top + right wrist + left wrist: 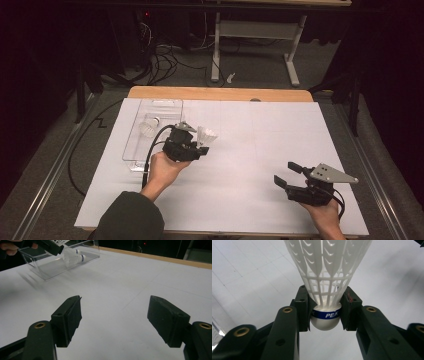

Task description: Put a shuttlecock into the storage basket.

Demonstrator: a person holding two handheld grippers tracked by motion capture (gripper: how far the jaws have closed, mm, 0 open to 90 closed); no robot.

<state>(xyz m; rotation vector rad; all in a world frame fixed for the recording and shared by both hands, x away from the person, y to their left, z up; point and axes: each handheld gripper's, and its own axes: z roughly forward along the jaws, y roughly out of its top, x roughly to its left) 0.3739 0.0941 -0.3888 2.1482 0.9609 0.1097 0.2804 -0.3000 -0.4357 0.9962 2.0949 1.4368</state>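
My left gripper (pixel 198 146) is shut on the cork base of a white plastic shuttlecock (pixel 207 135), just right of a clear plastic box (pixel 131 150). In the left gripper view the jaws pinch the round cork with its blue band (pixel 325 319), and the skirt fans upward over the white sheet. A second shuttlecock (pixel 148 128) lies inside the box, and it also appears in the right gripper view as a shuttlecock (pixel 75 256) within the box (pixel 45 270). My right gripper (pixel 286 173) stands open above the sheet at the near right, nothing between its fingers (pixel 70 317).
A white sheet (pixel 260 140) covers the table, with a wooden edge (pixel 220 93) along the far side. Beyond it are a dark floor, cables (pixel 165 62) and a white desk frame (pixel 216 50). A black cable trails from the left gripper toward the near left.
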